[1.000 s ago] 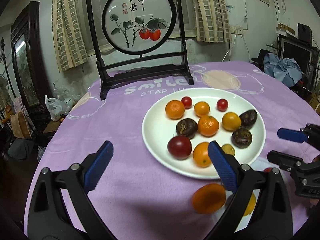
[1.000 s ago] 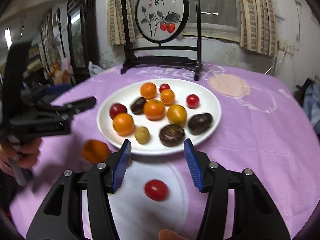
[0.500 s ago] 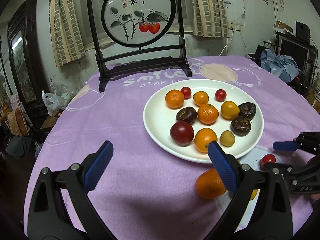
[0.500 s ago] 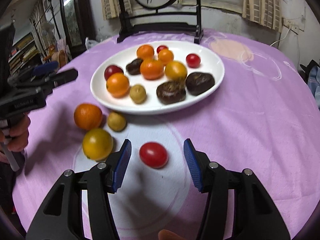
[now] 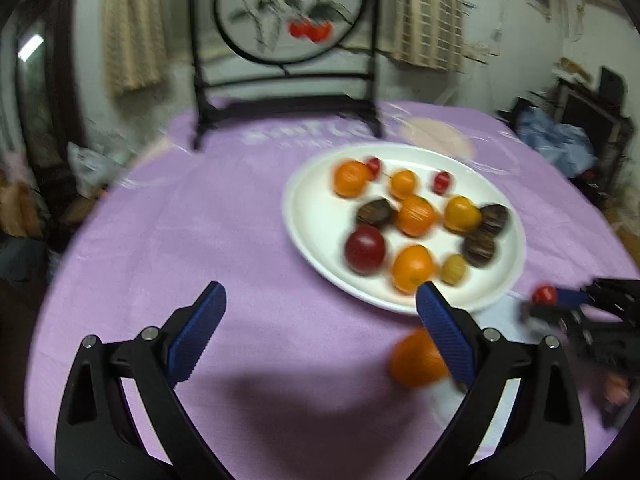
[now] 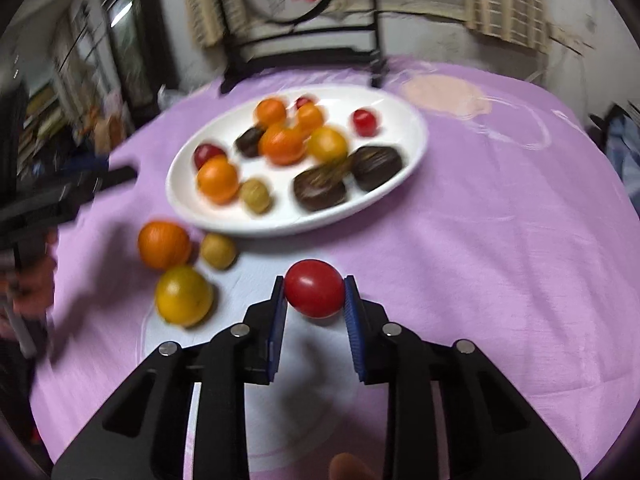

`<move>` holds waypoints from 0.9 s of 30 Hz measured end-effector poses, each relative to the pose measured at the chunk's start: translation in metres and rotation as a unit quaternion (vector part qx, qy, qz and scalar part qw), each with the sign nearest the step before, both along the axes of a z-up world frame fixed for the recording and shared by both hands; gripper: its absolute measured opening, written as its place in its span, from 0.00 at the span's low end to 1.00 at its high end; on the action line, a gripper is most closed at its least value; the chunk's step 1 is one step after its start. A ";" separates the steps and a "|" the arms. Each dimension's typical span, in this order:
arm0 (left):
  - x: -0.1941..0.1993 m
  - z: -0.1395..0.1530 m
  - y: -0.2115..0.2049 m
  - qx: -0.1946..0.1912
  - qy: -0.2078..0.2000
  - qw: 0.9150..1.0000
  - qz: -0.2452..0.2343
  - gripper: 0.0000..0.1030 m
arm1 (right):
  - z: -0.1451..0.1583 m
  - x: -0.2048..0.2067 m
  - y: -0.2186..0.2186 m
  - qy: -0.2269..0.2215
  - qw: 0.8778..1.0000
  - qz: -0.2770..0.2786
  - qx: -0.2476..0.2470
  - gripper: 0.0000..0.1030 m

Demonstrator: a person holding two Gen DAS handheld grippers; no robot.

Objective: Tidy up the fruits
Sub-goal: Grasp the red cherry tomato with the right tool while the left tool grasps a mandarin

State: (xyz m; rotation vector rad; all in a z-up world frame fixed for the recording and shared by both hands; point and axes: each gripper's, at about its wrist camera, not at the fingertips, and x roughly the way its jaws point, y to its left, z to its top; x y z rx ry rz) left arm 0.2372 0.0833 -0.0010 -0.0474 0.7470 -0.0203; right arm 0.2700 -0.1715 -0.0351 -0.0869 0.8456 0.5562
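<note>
I am in a lived-in room of a home. My table point(image 5: 248, 216) wears a purple printed cloth, and a white plate point(image 6: 384, 184) of fruit sits on it. Behind it stands a dark wooden screen point(image 5: 286, 20) with a round painted panel of red fruit on a branch. Checked curtains point(image 5: 430, 12) hang at the window, a dark cabinet point(image 6: 120, 48) stands to the left, and clothes point(image 5: 556, 144) and bags point(image 5: 96, 164) pile up around the edges by scuffed white walls.
</note>
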 end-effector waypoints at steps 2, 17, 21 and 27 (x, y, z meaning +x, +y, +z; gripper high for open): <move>-0.001 -0.002 -0.006 -0.020 0.013 0.999 -0.042 0.95 | -0.001 0.002 -0.003 0.005 1.000 -0.007 0.003 0.27; 0.010 -0.037 -0.024 -0.074 0.097 0.988 -0.092 0.86 | 0.001 0.005 -0.005 0.006 1.000 -0.022 0.004 0.27; 0.014 -0.045 -0.023 -0.090 0.114 0.985 -0.091 0.75 | 0.001 0.005 -0.005 0.006 1.000 -0.021 0.004 0.27; 0.016 -0.049 -0.028 -0.095 0.118 0.982 -0.109 0.48 | 0.000 0.003 -0.003 0.005 1.000 -0.018 0.001 0.27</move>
